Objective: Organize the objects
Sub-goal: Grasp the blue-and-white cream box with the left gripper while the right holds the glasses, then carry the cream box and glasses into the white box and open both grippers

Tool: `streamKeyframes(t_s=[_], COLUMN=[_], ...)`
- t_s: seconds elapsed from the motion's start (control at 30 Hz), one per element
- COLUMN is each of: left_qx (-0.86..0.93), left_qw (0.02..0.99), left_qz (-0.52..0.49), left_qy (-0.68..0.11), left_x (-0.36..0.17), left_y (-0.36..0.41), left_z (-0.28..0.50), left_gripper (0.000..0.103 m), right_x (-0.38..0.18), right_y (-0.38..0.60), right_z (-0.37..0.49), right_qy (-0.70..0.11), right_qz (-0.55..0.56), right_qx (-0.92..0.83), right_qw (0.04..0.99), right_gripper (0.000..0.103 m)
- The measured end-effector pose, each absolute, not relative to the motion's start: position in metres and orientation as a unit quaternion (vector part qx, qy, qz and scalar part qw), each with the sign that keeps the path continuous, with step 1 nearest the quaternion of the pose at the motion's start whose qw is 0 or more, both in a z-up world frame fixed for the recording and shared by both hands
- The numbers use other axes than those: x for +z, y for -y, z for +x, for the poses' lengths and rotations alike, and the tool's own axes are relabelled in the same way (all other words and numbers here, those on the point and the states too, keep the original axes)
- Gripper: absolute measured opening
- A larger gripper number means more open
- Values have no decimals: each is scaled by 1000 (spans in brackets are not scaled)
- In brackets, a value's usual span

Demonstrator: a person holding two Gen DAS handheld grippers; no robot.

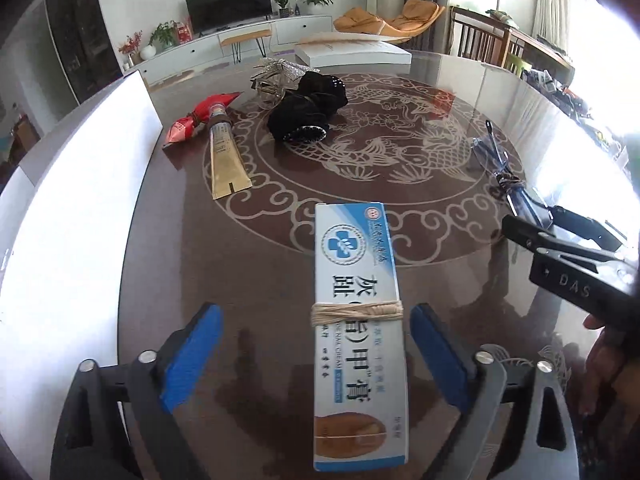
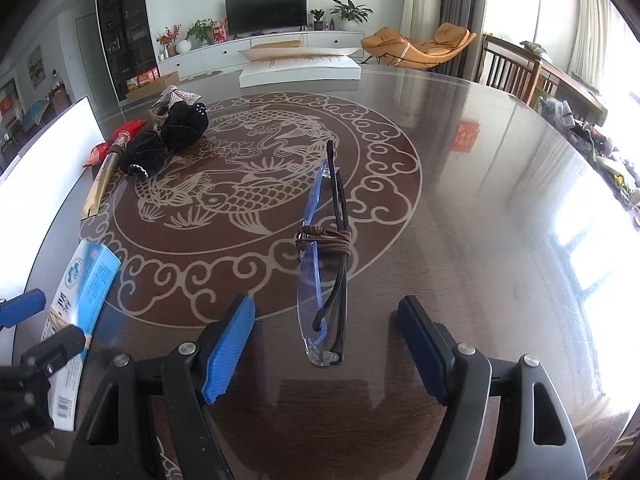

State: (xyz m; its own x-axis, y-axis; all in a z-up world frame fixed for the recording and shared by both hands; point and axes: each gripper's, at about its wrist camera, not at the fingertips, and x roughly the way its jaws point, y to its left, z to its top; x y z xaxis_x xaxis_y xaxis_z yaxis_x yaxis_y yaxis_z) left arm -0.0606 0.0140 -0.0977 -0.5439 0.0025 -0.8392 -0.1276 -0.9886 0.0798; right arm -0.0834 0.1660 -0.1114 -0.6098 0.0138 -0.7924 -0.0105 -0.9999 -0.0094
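A white and blue cream box (image 1: 354, 248) with a rubber band wound around it lies flat on the patterned table (image 1: 360, 168). My left gripper (image 1: 316, 316) stands open around it, and its blue pads (image 1: 200, 352) do not press on the box. In the right wrist view, folded glasses (image 2: 316, 264) tied with a brown cord lie between the open jaws of my right gripper (image 2: 326, 304). Neither pad touches them. The same box (image 2: 84, 284) shows at the lower left there, beside the left gripper's fingers (image 2: 20, 308).
At the far left of the table lie a gold tube (image 1: 226, 156), a red packet (image 1: 192, 120), black fabric items (image 1: 308, 108) and a silver bow (image 1: 286, 70). A white board (image 1: 80, 208) lines the left edge. A white flat box (image 1: 356, 54) sits at the far edge.
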Motion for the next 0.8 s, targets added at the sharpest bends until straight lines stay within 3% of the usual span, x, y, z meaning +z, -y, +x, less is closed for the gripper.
streamKeyframes(t_s=[0.23, 0.33, 0.37, 0.4, 0.47, 0.5, 0.6, 0.8], left_qx=[862, 874, 876, 876, 878, 876, 879, 899], left_qw=[72, 88, 92, 92, 94, 98, 113, 148], left_qz=[-500, -474, -470, -470, -468, -470, -464, -409], left_qy=[-50, -54, -55, -55, -45, -36, -1, 58], left_x=[-112, -108, -105, -105, -104, -103, -88, -17], left_y=[0, -5, -8, -10, -9, -7, 5, 35], left_z=[-66, -58, -58, -58, -57, -56, -45, -3], left_gripper=[100, 63, 43, 42, 42, 42, 42, 42], right_x=[-108, -102, -98, -96, -96, -98, -95, -47], right_y=[-182, -190, -190, -189, -185, -181, -168, -154], right_z=[-83, -98, -106, -115, -134, -141, -143, -104], right_qy=[-64, -83, -81, -76, -64, -49, -6, -47], right_qz=[-432, -458, -465, -475, -500, -513, -523, -487], right_qx=[899, 884, 881, 876, 863, 856, 851, 868], right_qw=[-39, -40, -37, -37, -35, -35, -37, -83], right_gripper=[83, 82, 82, 82, 64, 32, 27, 27])
